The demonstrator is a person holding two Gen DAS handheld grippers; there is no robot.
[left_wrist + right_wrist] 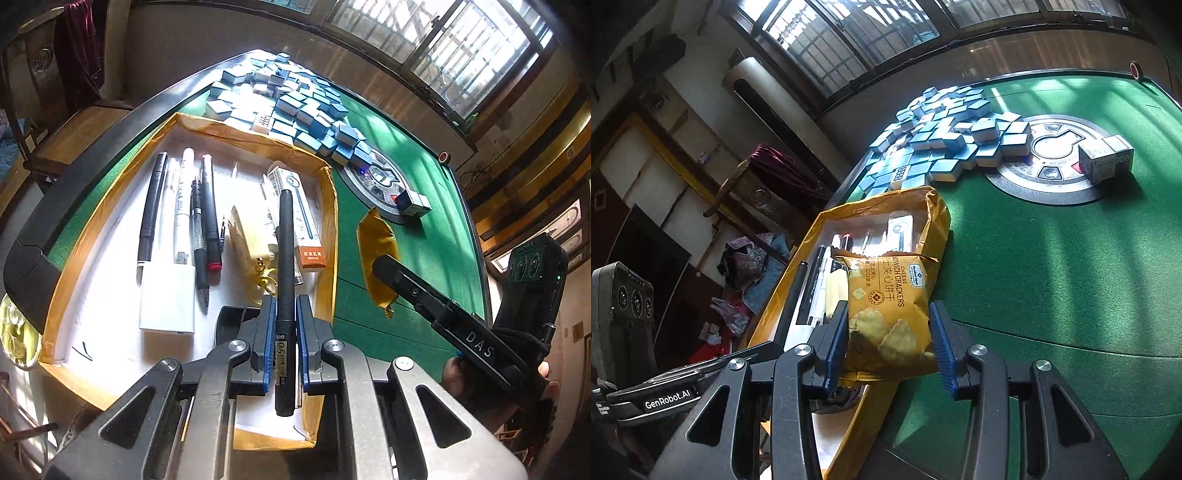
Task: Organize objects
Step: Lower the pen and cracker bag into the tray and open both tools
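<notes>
My left gripper (pixel 285 325) is shut on a black pen (pixel 285 280) and holds it over the white tray with a yellow taped rim (pixel 327 221). The tray holds several pens (pixel 201 221), a white box (pixel 167 299), a yellow pouch with a key ring (pixel 247 240) and an orange-ended box (pixel 301 218). My right gripper (pixel 889 332) is shut on a yellow cheese-cracker packet (pixel 886 306) beside the tray's right rim (pixel 936 221). The packet also shows in the left wrist view (pixel 376 254), with the right gripper's finger on it.
The tray lies on a green mahjong table (pixel 1052 266). A heap of blue mahjong tiles (pixel 295 99) lies beyond the tray. A small grey box (pixel 1104 157) stands on the round centre panel (pixel 1049 184). A chair with red cloth (pixel 74 55) stands left.
</notes>
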